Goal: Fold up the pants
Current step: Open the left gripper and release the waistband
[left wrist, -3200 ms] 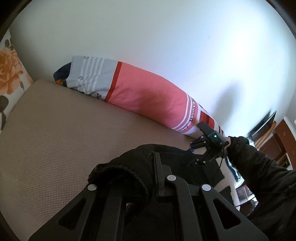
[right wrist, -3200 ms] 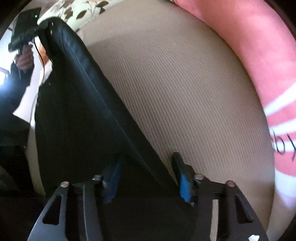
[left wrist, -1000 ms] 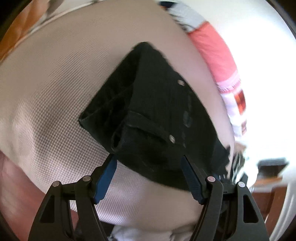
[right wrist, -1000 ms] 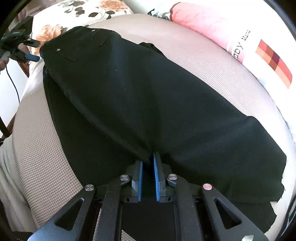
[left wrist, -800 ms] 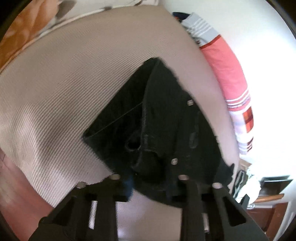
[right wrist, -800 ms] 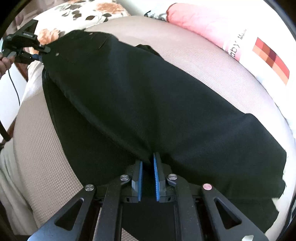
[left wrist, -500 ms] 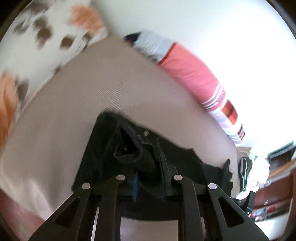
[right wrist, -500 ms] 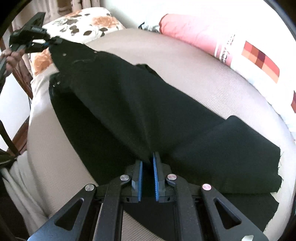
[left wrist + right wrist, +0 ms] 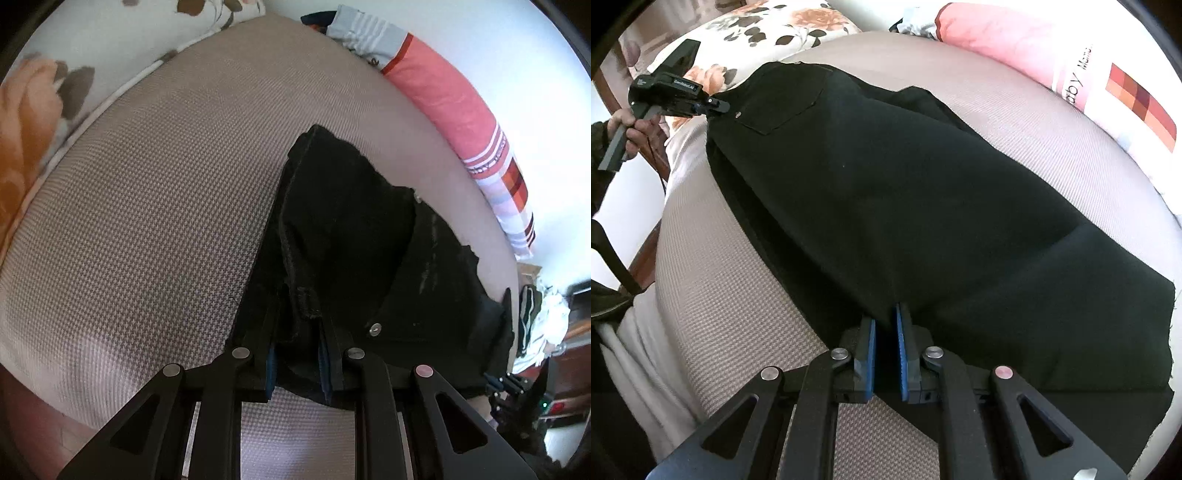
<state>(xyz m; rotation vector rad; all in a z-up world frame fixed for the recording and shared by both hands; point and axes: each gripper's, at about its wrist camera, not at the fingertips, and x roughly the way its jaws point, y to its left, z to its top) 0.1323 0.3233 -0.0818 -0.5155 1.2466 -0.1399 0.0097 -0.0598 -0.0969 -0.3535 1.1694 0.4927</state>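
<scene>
Right wrist view shows our right tongs [image 9: 884, 350] clamped on the near edge of the black pants [image 9: 905, 192] at the leg end. The pants run lengthwise away up-left across the bed [image 9: 731, 295], waistband far, legs near. There our left tongs [image 9: 714, 105], having just closed, pinch the waistband corner. Each hand is nearest its own end of that long axis.

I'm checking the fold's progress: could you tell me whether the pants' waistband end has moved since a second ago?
Yes. In the right wrist view the pants waistband, pinched in the left claw, now reaches farther toward the floral pillow.
</scene>
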